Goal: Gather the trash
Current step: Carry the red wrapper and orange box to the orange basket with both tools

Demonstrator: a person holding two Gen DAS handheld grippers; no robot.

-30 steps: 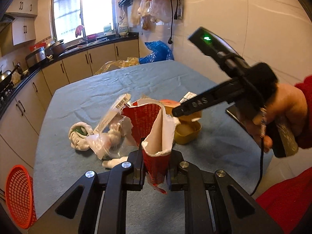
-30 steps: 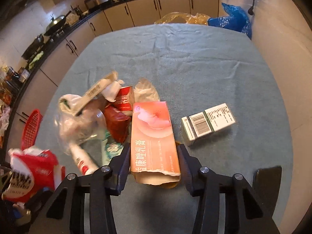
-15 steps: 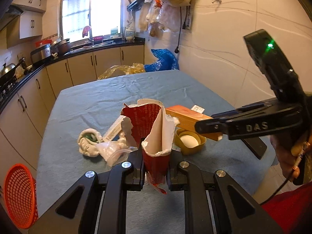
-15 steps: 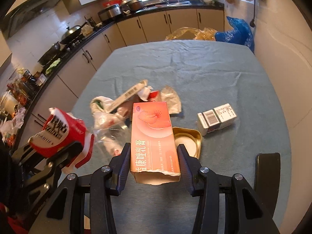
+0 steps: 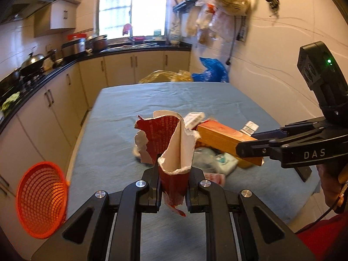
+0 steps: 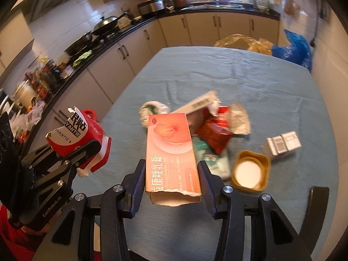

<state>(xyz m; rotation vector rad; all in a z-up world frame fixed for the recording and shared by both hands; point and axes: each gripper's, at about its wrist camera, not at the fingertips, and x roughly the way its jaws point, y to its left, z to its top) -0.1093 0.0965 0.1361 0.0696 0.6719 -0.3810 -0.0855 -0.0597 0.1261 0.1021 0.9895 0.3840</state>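
My left gripper (image 5: 173,175) is shut on a torn red and white carton (image 5: 171,143), held above the near part of the blue-clothed table (image 5: 165,100). In the right wrist view that same gripper (image 6: 87,152) shows at the left with the red carton (image 6: 74,132) in it. My right gripper (image 6: 171,174) is shut on a long pink box (image 6: 170,150), also lifted off the table; the pink box (image 5: 226,140) appears at the right of the left wrist view. A pile of trash (image 6: 213,130) lies on the cloth beneath: a crumpled white wrapper, a red packet, a flat grey box.
A gold tin with a white lid (image 6: 250,170) and a small white box (image 6: 283,144) lie right of the pile. A red mesh basket (image 5: 41,200) sits off the table's left edge. A dark chair back (image 6: 317,215) stands at the right. Counters line the left and far walls.
Both grippers have risen and pulled back from the pile with their cartons. The views tipped up, showing more of the kitchen. The left gripper with the red carton has come further into the right view.
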